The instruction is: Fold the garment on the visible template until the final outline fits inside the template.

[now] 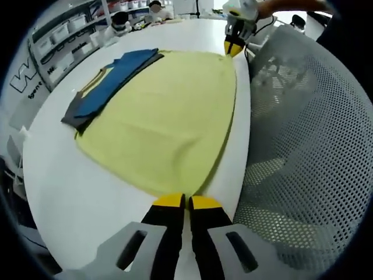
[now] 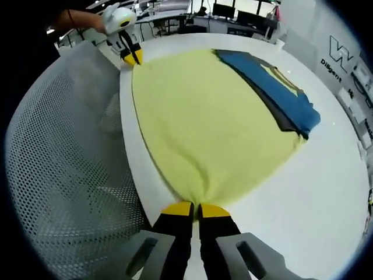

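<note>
- left gripper view: the left hand-held gripper (image 1: 186,201), black-jawed with yellow tips, is clenched on the near corner of the yellow garment (image 1: 169,122), the two tips nearly touching with soft cloth puckered between them.
- the garment is a smooth, matte knit lying flat on the glossy white surface (image 1: 64,192), with a rounded outline and a few shallow wrinkles running toward the pinched corner.
- at its far side, a blue garment (image 1: 116,79) with a dark grey edge lies in a long, narrow strip, partly on the yellow cloth.
- the right hand-held gripper (image 1: 234,45) pinches the far corner of the yellow garment; a white perforated mesh chair back (image 1: 309,146) curves beside the surface edge.
- right gripper view: the right hand-held gripper (image 2: 195,209) is clamped on a gathered corner of the yellow garment (image 2: 215,122).
- the blue garment (image 2: 274,90) lies along the yellow one's far edge; the left hand-held gripper (image 2: 133,57) holds the opposite corner, with the mesh chair back (image 2: 64,175) beside the surface (image 2: 315,198).
</note>
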Demonstrator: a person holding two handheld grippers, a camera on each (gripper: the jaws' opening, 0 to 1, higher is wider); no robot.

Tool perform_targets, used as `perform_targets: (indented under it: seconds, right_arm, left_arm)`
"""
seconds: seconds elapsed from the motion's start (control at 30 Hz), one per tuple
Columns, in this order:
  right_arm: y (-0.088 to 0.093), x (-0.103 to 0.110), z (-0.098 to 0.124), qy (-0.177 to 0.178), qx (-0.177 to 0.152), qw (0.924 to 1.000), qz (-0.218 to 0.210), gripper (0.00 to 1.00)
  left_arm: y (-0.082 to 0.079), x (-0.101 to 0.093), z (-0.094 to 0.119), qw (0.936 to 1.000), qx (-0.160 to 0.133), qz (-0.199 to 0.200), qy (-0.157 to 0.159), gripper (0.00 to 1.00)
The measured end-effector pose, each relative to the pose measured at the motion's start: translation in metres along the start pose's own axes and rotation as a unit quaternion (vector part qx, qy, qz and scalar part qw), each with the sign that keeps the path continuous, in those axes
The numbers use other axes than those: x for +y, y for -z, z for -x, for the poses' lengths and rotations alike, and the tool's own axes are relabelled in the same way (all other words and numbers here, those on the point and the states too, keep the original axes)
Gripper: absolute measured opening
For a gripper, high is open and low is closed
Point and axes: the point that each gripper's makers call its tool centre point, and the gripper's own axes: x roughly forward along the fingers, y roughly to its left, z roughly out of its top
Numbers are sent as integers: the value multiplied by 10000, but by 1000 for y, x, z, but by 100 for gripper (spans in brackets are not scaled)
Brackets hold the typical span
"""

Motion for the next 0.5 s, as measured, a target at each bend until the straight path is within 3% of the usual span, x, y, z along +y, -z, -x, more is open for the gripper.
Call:
perform_targets:
  seconds: [0.1, 0.2, 0.5]
  right_arm:
    - [-1, -1, 2, -1, -83, 9999, -70, 0]
    - [-3, -1, 3, 33, -152, 9998, -124, 0]
    - [-8, -6, 10, -29, -350, 9992, -168, 0]
  left_arm:
    - [1, -1, 0, 10000, -13, 16, 17, 3]
    - [1, -2, 0, 9997, 8, -244, 1, 3]
    - [2, -3, 2, 9999, 21, -136, 48, 2]
